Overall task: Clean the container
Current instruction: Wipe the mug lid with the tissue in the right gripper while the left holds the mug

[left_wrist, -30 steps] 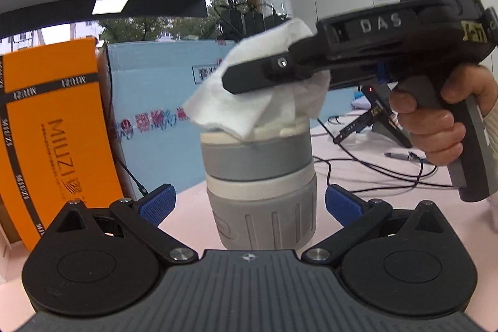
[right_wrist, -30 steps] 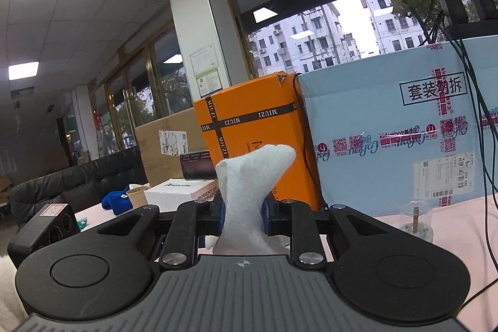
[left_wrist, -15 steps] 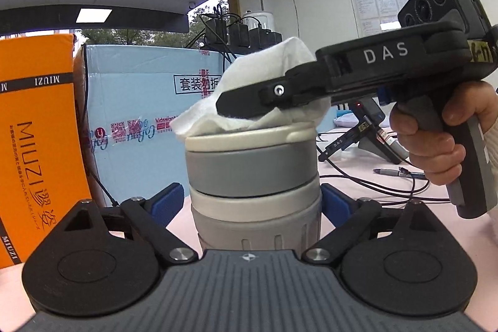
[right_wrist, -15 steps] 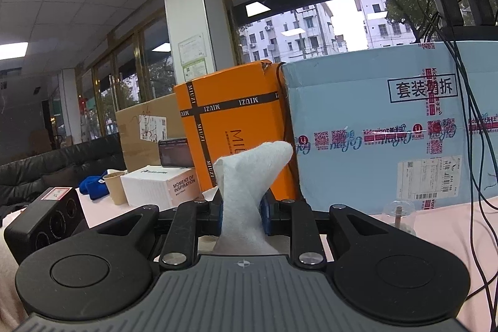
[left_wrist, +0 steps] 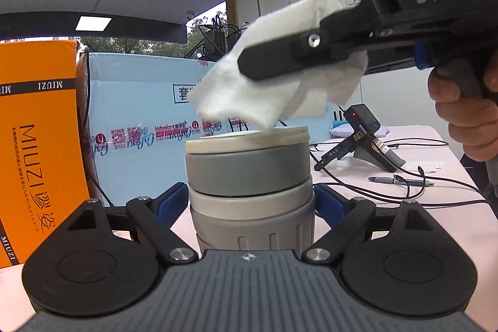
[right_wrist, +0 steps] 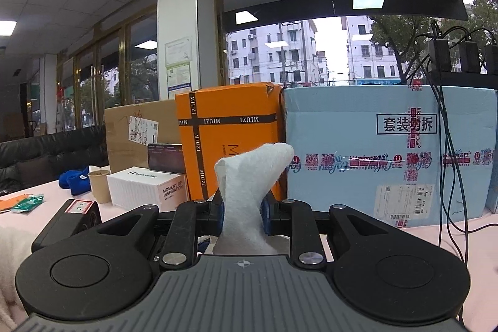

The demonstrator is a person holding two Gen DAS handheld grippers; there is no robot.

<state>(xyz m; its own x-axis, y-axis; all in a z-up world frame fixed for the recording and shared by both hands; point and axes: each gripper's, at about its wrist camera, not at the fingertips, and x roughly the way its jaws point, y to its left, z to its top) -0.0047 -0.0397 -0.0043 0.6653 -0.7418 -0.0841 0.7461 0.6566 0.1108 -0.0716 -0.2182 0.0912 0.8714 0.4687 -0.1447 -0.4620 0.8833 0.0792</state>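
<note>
A grey and cream round container (left_wrist: 249, 176) stands upright between the blue pads of my left gripper (left_wrist: 250, 203), which is shut on its lower body. My right gripper (right_wrist: 242, 212) is shut on a white cloth (right_wrist: 249, 195). In the left wrist view the right gripper (left_wrist: 249, 64) comes in from the right above the container, and the cloth (left_wrist: 267, 83) hangs down to just touch the cream lid. The container does not show in the right wrist view.
An orange MIUZI box (left_wrist: 34, 142) and a light blue carton (left_wrist: 140, 120) stand close behind the container. A spare gripper (left_wrist: 361, 139), a pen (left_wrist: 398, 180) and cables (left_wrist: 373, 192) lie on the pink table (left_wrist: 435, 207) at right. A white box (right_wrist: 146, 189) and paper cup (right_wrist: 99, 185) stand at left.
The right gripper with the cloth has lifted up and to the right; the cloth no longer covers the lid, only its tip touches. The left gripper stays shut on the container.
</note>
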